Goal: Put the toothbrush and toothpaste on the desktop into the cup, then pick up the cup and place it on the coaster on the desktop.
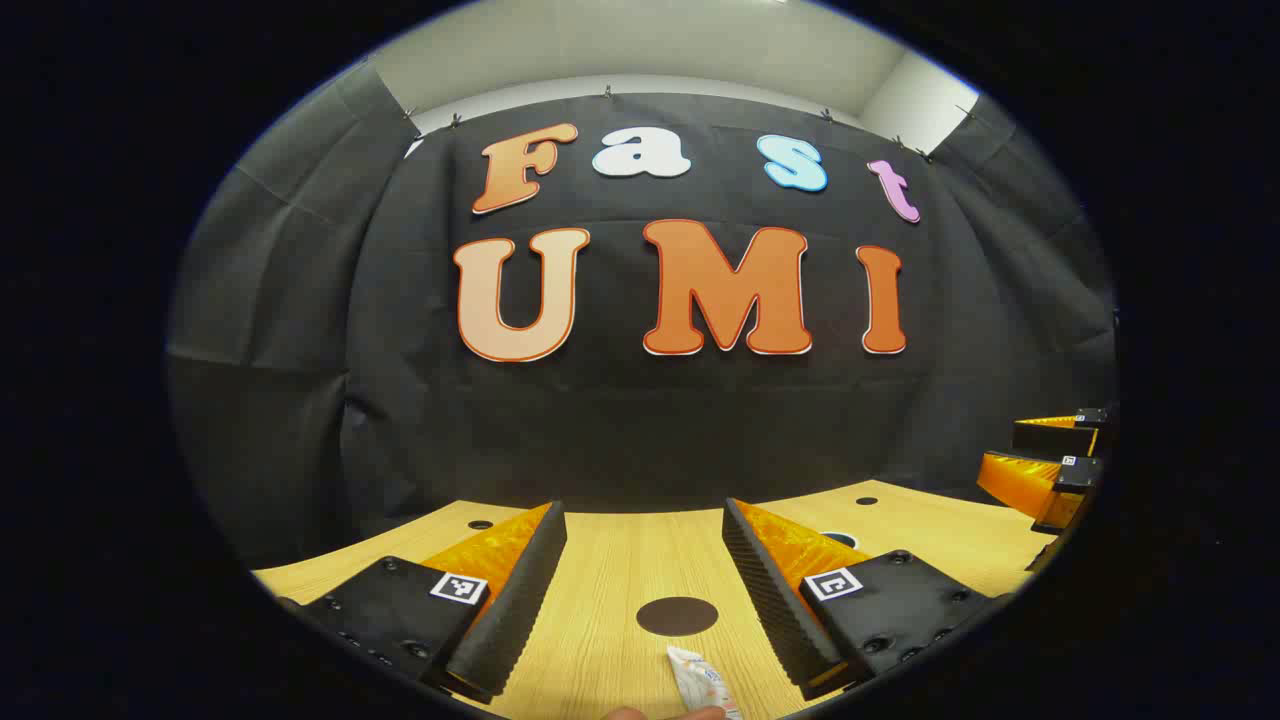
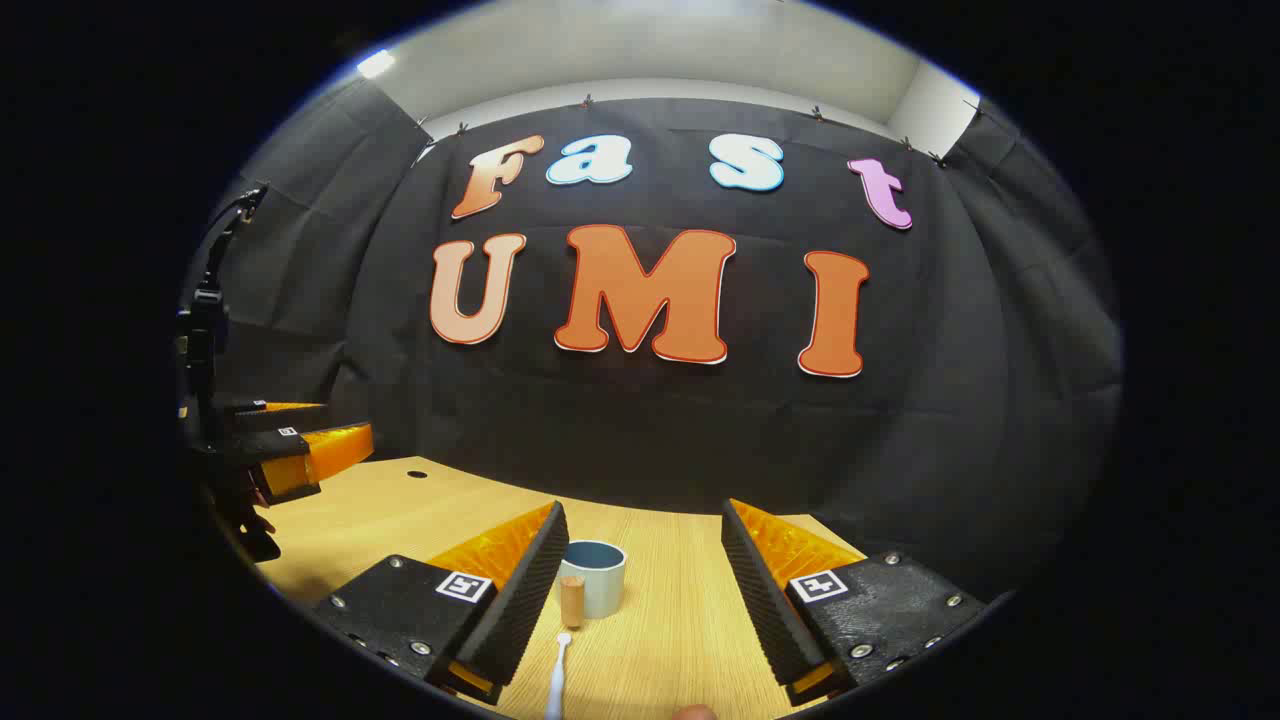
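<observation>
In the left gripper view my left gripper (image 1: 642,510) stands open low over the wooden desktop (image 1: 600,580). A dark round coaster (image 1: 677,616) lies between its fingers, and the white toothpaste tube (image 1: 702,682) lies just nearer than the coaster. In the right gripper view my right gripper (image 2: 642,508) is open too. A pale blue cup (image 2: 595,580) stands upright close to its left finger. A small wooden peg (image 2: 571,600) stands against the cup's front. The white toothbrush (image 2: 557,680) lies on the desktop (image 2: 680,620), nearer than the cup.
The right gripper (image 1: 1045,465) shows at the far right edge of the left gripper view. The left gripper (image 2: 300,445) and a black stand (image 2: 205,330) show at the left of the right gripper view. Small dark holes (image 1: 480,524) dot the desktop. A fingertip (image 1: 650,713) peeks in at the bottom.
</observation>
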### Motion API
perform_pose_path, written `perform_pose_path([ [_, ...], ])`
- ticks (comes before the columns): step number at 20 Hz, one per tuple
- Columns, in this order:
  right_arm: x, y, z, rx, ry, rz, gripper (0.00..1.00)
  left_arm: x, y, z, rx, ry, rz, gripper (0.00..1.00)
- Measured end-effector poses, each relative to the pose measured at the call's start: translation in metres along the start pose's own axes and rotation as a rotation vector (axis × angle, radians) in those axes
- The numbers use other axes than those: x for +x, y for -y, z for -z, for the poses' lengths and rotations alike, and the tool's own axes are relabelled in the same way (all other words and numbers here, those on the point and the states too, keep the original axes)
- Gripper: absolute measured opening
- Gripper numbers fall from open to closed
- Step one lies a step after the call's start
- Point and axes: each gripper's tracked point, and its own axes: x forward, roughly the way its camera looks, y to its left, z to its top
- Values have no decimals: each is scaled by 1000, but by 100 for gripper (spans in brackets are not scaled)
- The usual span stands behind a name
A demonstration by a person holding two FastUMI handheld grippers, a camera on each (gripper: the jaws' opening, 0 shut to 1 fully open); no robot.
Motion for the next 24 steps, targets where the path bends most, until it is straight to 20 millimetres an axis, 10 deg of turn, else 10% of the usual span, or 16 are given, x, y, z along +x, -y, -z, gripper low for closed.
perform_pose_path([
  [24, -1, -26, 37, -14, -145, -56, 93, 11, 23, 25, 6, -166, 100, 100],
])
